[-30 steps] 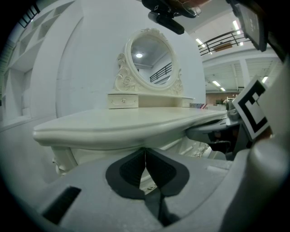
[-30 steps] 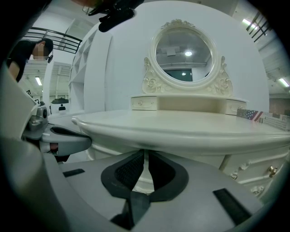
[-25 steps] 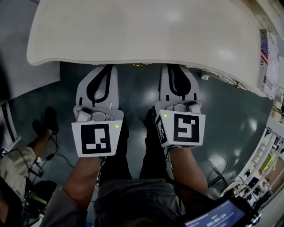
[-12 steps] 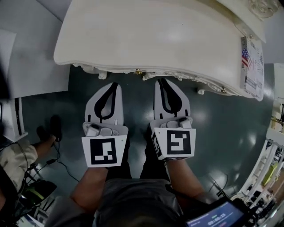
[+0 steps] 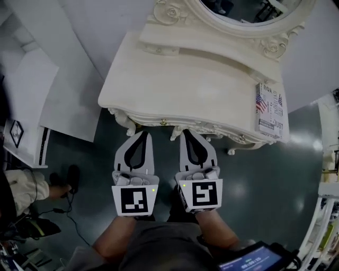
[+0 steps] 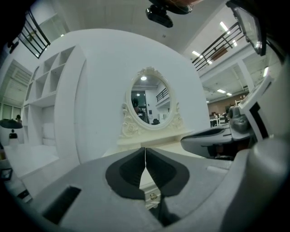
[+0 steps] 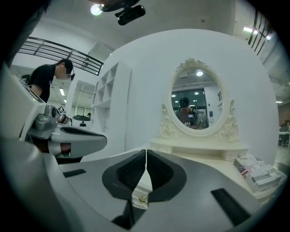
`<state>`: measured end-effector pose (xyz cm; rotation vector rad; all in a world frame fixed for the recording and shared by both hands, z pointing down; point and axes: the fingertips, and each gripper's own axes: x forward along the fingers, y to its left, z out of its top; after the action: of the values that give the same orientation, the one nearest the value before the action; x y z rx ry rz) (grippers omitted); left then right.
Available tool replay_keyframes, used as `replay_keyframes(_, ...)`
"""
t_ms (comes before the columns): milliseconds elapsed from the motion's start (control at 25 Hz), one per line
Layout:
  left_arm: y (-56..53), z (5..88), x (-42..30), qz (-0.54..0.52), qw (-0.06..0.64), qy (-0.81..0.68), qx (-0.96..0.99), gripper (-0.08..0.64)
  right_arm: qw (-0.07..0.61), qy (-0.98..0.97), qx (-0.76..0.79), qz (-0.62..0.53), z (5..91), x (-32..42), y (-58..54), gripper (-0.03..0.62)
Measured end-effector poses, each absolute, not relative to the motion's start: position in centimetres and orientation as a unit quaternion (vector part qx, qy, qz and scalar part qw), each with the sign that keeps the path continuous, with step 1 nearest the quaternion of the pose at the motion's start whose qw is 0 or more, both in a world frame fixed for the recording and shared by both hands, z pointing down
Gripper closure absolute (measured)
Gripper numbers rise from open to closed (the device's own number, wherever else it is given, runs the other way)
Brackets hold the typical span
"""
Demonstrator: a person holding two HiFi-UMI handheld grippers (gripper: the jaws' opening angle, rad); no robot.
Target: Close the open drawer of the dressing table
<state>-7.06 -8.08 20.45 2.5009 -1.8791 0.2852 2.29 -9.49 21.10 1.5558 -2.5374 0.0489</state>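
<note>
The cream dressing table (image 5: 201,84) with its oval mirror (image 5: 249,10) stands ahead of me. Its drawer front, with a small brass knob (image 5: 163,122), looks flush under the tabletop edge. My left gripper (image 5: 142,134) hangs shut and empty just in front of the table's front edge, slightly left of the knob. My right gripper (image 5: 186,132) is beside it, also shut and empty. In the left gripper view the jaws (image 6: 145,154) meet with the knob (image 6: 153,196) seen low behind them. The right gripper view shows the same: shut jaws (image 7: 146,156) and the knob (image 7: 142,199).
A flag-printed book (image 5: 270,110) lies on the table's right end. A white shelf unit (image 5: 26,106) stands to the left. Another person's foot (image 5: 71,177) and cables lie on the dark floor at left. A screen (image 5: 249,260) shows at the bottom right.
Both grippers have drawn back from under the tabletop edge, and the view has pulled away, so the whole table and mirror now show. Both grippers stayed shut.
</note>
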Motion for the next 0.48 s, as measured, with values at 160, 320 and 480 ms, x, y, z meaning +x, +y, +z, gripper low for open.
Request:
replay_keyframes(160, -5.5, 17.5, -6.6, 0.068, -0.002, -0.614, 0.786, 0.543, 0.063, -0.858, 0.510, -0.007, 18.1, 3.0, -7.3, 0.577)
replay_keyframes(320, -3.6, 15.2, -6.4, 0.060, -0.028, -0.628, 0.775, 0.543, 0.051, -0.866, 0.497, -0.022, 16.2, 3.7, -5.3, 0.577)
replay_keyframes(480, -2.0, 13.2, -6.3, 0.055, -0.049, -0.641, 0.764, 0.543, 0.039, -0.874, 0.483, -0.039, 14.3, 4.2, -3.9, 0.578)
